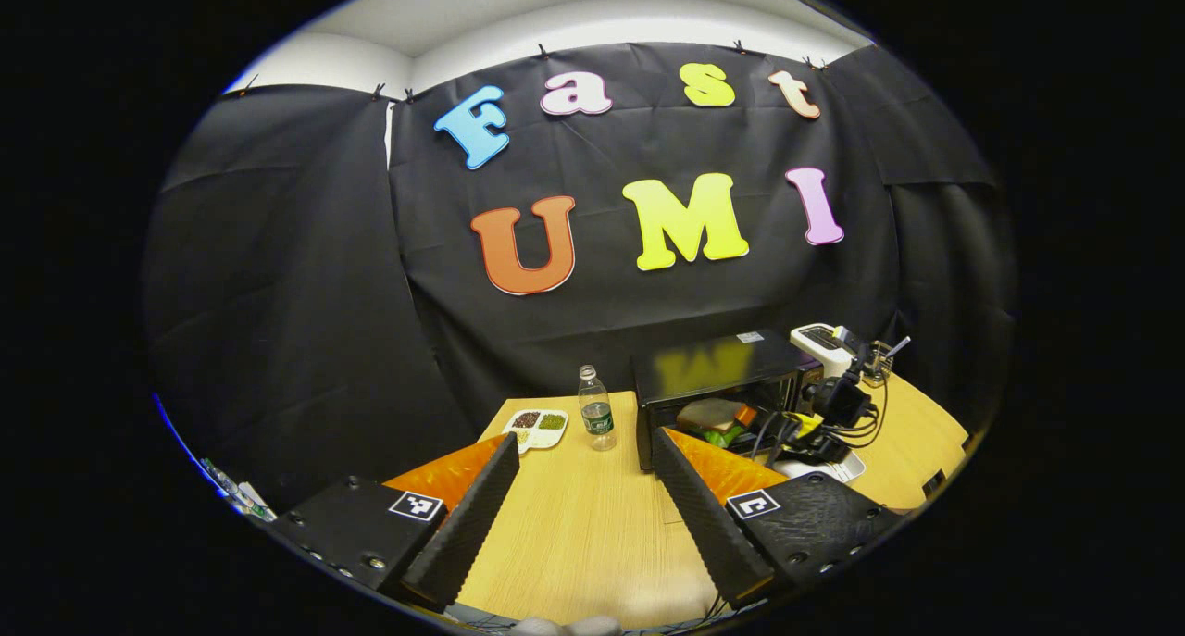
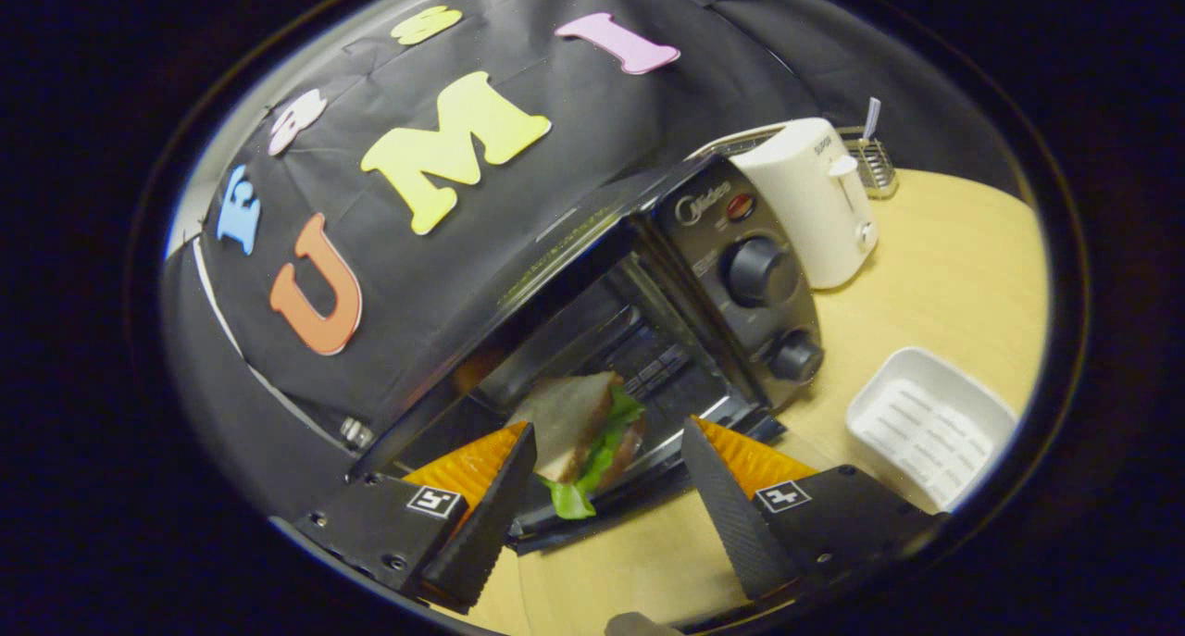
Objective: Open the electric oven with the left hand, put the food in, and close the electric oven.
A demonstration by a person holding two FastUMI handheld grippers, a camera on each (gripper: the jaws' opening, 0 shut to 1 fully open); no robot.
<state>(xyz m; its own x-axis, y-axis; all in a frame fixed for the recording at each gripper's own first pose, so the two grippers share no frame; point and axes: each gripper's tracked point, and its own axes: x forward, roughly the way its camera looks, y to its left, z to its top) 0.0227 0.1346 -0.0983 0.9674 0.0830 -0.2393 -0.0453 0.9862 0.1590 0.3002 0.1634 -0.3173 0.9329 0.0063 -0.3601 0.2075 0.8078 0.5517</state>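
The black electric oven [image 2: 741,247] stands with its door [image 2: 639,492] folded down. A sandwich [image 2: 579,418] with green lettuce lies just inside the opening. My right gripper [image 2: 609,428] is open at the oven's mouth, its fingers on either side of the sandwich and not pressing on it. In the left gripper view the oven [image 1: 722,367] is at the table's far right, with the sandwich [image 1: 705,416] inside and the other gripper's body [image 1: 838,400] in front of it. My left gripper [image 1: 585,443] is open and holds nothing, well back over the wooden table [image 1: 574,534].
A water bottle [image 1: 597,414] and a small white plate of food [image 1: 535,428] stand left of the oven. A white toaster [image 2: 815,201] sits right of the oven, with a wire holder [image 2: 875,164] behind it. A white tray [image 2: 930,428] lies near the table's right side.
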